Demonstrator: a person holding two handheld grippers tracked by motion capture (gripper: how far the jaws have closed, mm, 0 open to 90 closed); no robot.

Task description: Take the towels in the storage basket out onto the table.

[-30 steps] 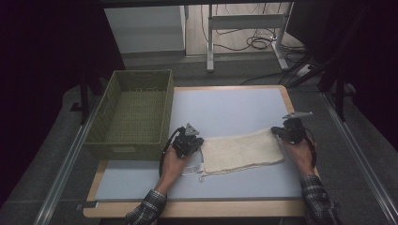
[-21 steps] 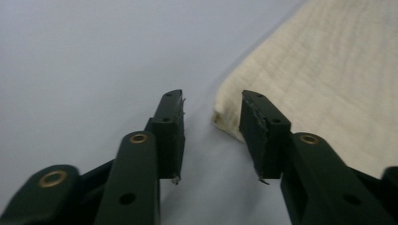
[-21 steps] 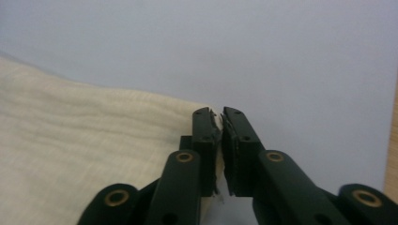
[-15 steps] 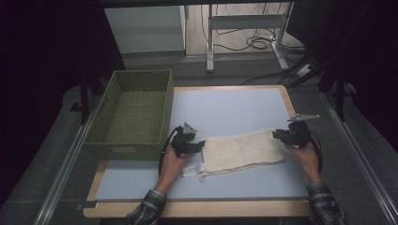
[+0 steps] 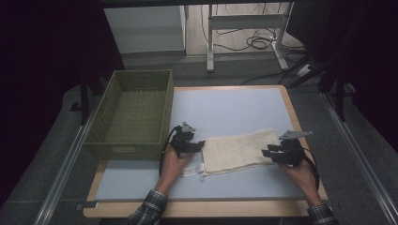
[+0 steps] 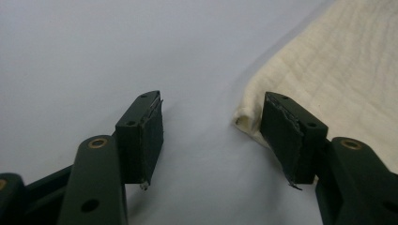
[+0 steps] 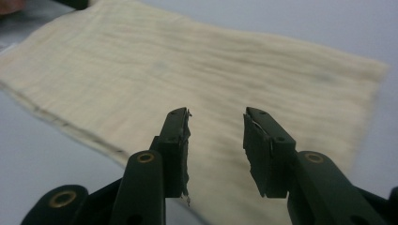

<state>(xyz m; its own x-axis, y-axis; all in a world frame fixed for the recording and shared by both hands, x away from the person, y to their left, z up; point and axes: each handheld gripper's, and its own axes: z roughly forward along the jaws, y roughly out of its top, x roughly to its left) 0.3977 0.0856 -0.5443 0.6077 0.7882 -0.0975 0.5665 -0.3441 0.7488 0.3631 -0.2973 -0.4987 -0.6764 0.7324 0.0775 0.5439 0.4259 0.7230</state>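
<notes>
A cream folded cloth (image 5: 239, 151) lies flat on the pale blue table top (image 5: 230, 110), with a white label (image 5: 191, 171) near its front left corner. My left gripper (image 5: 199, 145) is open at the cloth's left edge; in the left gripper view (image 6: 211, 136) one jaw rests beside the cloth's folded corner (image 6: 246, 117), with bare table between the jaws. My right gripper (image 5: 268, 153) is open at the cloth's right end. In the right gripper view (image 7: 216, 140) its jaws hover just above the cloth (image 7: 187, 79) and hold nothing.
A green woven basket (image 5: 131, 115) stands at the table's left edge, close to my left hand. The table's wooden rim (image 5: 197, 208) runs along the front. Beyond the table are a white cabinet (image 5: 143, 26), a metal frame and floor cables (image 5: 258, 42).
My right gripper has moved toward the front along the cloth's right end and now sits over its near right corner. My left gripper has barely shifted. The cloth stays flat.
</notes>
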